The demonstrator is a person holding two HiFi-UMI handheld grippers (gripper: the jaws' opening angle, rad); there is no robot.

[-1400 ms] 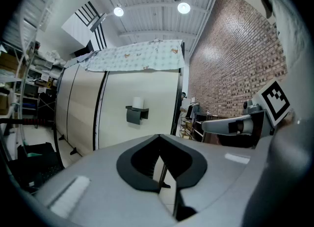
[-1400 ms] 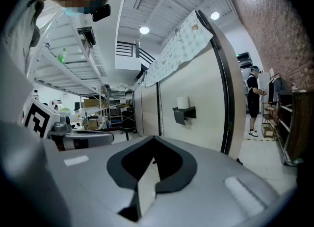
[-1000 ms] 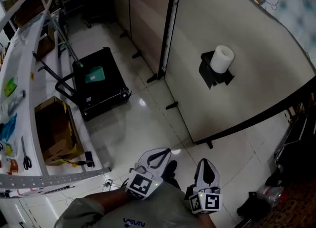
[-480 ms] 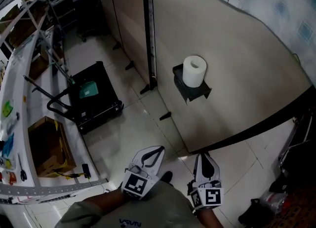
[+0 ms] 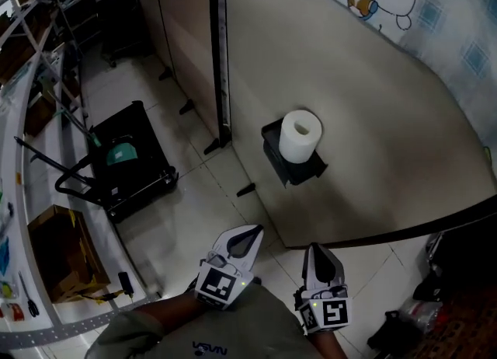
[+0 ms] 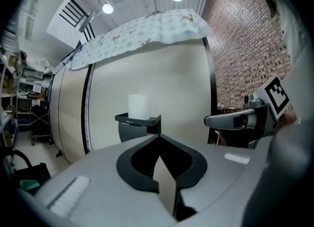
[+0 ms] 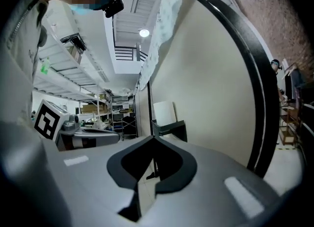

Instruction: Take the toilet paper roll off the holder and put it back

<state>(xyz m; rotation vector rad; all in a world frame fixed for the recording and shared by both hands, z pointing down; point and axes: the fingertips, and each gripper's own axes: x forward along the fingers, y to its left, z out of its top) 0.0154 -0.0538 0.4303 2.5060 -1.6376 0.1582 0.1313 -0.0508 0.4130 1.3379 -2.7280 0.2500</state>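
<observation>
A white toilet paper roll (image 5: 299,135) stands upright on a black holder (image 5: 289,165) fixed to a beige partition wall (image 5: 373,116). The roll (image 6: 139,107) and holder (image 6: 138,121) also show ahead in the left gripper view, and the roll (image 7: 165,113) on its holder (image 7: 170,128) in the right gripper view. My left gripper (image 5: 252,231) and right gripper (image 5: 318,250) are held low near my body, side by side, well short of the wall. Both are shut with nothing between the jaws. The left gripper (image 6: 159,137) and right gripper (image 7: 153,138) point toward the holder.
A black case on a cart (image 5: 128,159) stands on the tiled floor at left. Shelving with boxes (image 5: 46,249) lines the left edge. A black post (image 5: 218,47) splits the partition panels. Dark clutter (image 5: 411,318) sits at lower right.
The view has shifted so the roll and holder sit lower and nearer the middle; the wall appears closer. Both grippers stay shut and keep their place near my body.
</observation>
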